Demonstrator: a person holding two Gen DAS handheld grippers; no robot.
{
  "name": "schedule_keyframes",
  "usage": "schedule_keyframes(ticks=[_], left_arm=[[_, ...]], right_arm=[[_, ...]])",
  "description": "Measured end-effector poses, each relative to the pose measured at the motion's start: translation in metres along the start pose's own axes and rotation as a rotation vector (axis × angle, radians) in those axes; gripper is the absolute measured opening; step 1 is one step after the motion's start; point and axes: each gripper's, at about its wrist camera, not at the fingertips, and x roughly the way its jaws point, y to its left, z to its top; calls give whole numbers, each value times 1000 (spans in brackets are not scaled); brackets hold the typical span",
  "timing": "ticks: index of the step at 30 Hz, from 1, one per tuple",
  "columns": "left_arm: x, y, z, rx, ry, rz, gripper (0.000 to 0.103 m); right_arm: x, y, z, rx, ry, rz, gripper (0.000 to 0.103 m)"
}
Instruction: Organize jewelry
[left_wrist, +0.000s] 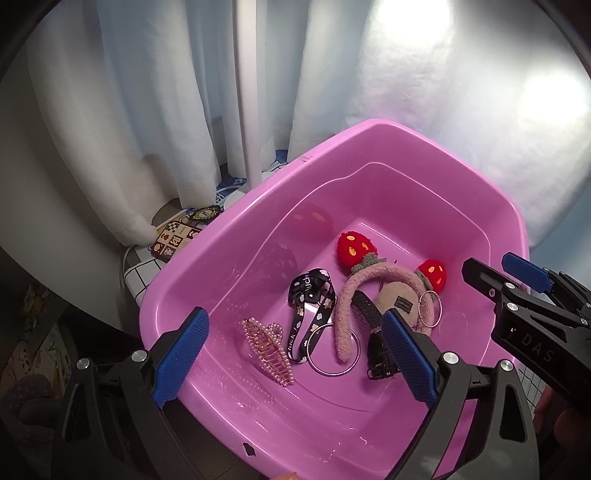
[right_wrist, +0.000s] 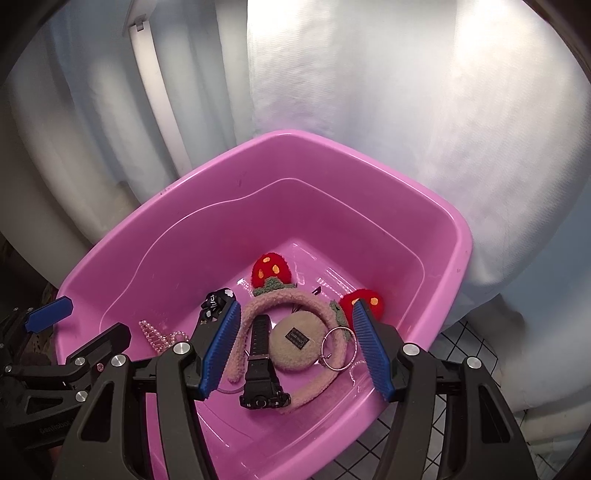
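A pink plastic basin (left_wrist: 221, 236) (right_wrist: 155, 236) holds the jewelry. Inside lie a fuzzy pink headband with two red strawberries (left_wrist: 356, 248) (right_wrist: 271, 267), a black watch (left_wrist: 369, 308) (right_wrist: 260, 354), a round beige plush pad (right_wrist: 295, 341), silver rings (left_wrist: 334, 349) (right_wrist: 338, 349), a black printed lanyard (left_wrist: 312, 310) and a pearl hair clip (left_wrist: 267, 349) (right_wrist: 157, 338). My left gripper (left_wrist: 295, 354) (right_wrist: 77, 328) hangs open over the basin's near-left side, holding nothing. My right gripper (right_wrist: 295, 347) (left_wrist: 498, 275) is open above the watch and plush pad, its pads touching nothing.
White curtains (left_wrist: 147, 110) and a white pole (left_wrist: 247, 92) stand close behind the basin. The basin sits on a white grid-pattern cloth (right_wrist: 469, 350). A small patterned box (left_wrist: 173, 238) and a dark badge (left_wrist: 205, 213) lie beyond its left rim.
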Motion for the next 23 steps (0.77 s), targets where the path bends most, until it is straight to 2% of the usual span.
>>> schedule_keyframes(ticks=[23], left_arm=[[-2, 3, -2, -4, 2, 1, 93]], right_arm=[[-4, 3, -4, -16, -2, 5, 60]])
